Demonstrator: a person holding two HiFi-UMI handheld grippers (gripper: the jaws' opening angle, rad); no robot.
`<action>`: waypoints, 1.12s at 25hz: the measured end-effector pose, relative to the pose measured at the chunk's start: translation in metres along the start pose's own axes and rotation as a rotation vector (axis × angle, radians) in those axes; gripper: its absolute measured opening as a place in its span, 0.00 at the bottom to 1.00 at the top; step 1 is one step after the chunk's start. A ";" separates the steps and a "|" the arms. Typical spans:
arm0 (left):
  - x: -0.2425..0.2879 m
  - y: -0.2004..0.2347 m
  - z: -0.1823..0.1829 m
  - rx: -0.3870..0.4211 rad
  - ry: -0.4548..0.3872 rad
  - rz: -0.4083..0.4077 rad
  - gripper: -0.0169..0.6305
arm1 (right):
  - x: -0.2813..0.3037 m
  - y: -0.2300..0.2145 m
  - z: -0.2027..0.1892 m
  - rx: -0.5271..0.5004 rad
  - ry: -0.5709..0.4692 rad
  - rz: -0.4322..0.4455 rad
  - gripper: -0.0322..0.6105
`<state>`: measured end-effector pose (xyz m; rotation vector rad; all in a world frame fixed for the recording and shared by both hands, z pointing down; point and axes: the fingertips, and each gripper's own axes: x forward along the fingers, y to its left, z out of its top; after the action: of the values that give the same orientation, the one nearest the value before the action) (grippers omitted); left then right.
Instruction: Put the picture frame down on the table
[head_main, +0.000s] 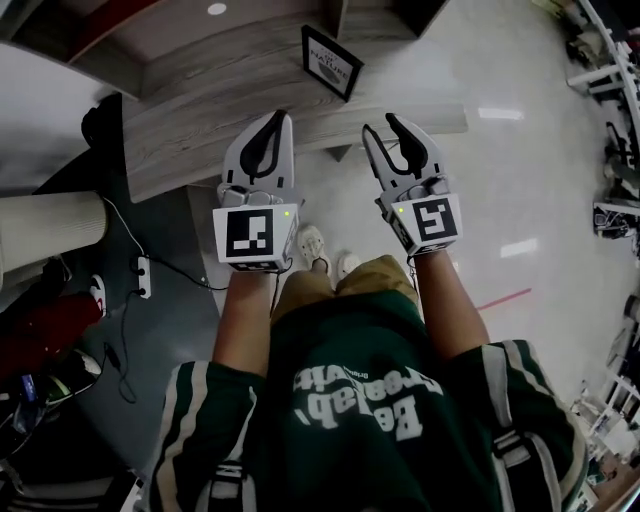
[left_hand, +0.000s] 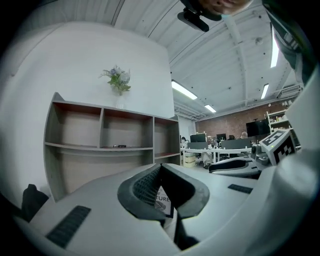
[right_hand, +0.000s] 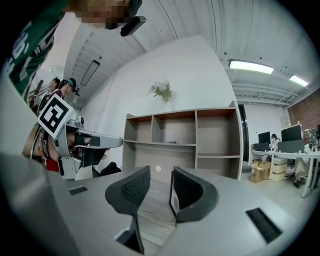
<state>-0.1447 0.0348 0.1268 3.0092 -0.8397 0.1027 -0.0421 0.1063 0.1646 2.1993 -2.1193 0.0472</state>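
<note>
Picture frame (left_hand: 163, 200) mostly behind left tool (left_hand: 161, 166)

The picture frame (head_main: 332, 62) is black around a white print with dark lettering, and it stands on a table (head_main: 200, 140) of pale grey wood grain. Near the table's edge, the left gripper (head_main: 277, 118) and right gripper (head_main: 380, 124) are light grey with black ribbed pads (right_hand: 131, 189), and their cubes (head_main: 250, 235) bear black-and-white square markers. Beside the table the floor (head_main: 500, 200) is glossy pale grey with a red stripe (head_main: 505, 298), and the person's shirt (head_main: 360, 420) is dark green with white lettering.
</note>
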 end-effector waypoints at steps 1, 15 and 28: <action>-0.007 -0.010 0.005 0.001 0.000 0.003 0.05 | -0.011 -0.001 0.004 -0.004 -0.005 0.006 0.29; -0.113 -0.165 0.062 0.047 -0.059 0.051 0.05 | -0.186 0.001 0.055 -0.019 -0.130 0.088 0.11; -0.198 -0.256 0.089 0.106 -0.074 0.063 0.05 | -0.302 0.013 0.086 -0.053 -0.146 0.083 0.11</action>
<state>-0.1757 0.3537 0.0254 3.1030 -0.9652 0.0385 -0.0701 0.3991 0.0546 2.1455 -2.2574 -0.1672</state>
